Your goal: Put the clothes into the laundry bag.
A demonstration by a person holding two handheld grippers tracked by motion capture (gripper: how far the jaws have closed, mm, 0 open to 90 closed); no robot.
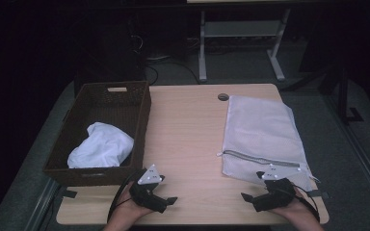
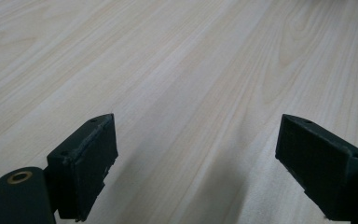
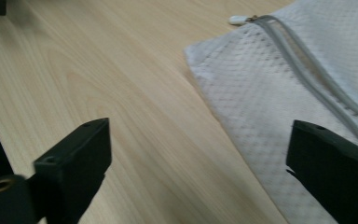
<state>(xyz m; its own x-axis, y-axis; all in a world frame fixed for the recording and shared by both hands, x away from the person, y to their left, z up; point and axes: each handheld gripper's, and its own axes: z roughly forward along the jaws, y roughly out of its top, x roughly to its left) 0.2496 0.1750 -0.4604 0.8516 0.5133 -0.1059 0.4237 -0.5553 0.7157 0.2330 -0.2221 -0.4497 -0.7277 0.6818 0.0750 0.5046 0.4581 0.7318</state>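
We work over a pale wood-grain desk (image 1: 188, 130), a smooth laminate rectangle with a small round grommet hole (image 1: 223, 97) near its far edge. On its left side sits a dark brown woven basket (image 1: 139, 120), boxy, with slot handles cut into its walls; inside lies a crumpled white cloth (image 1: 101, 147), soft and bunched in folds. On the right side of the desk lies a white mesh laundry bag (image 1: 260, 130), flat and roughly rectangular, its fabric a fine dimpled weave in the right claw view, with a grey zipper (image 3: 303, 65) running near its closest edge and a small white pull tab (image 3: 237, 19) at the zipper's end.

Our right claw (image 1: 246, 197) rests low at the near edge of the desk, just beside the bag's near corner; it is released, its blocky black jaws standing wide apart with only bare wood and the bag's corner (image 3: 242, 93) seen between them, nothing gripped. Our left claw (image 1: 171, 199) lies near the basket's front corner, also released, its matte black jaws spread over bare desk.
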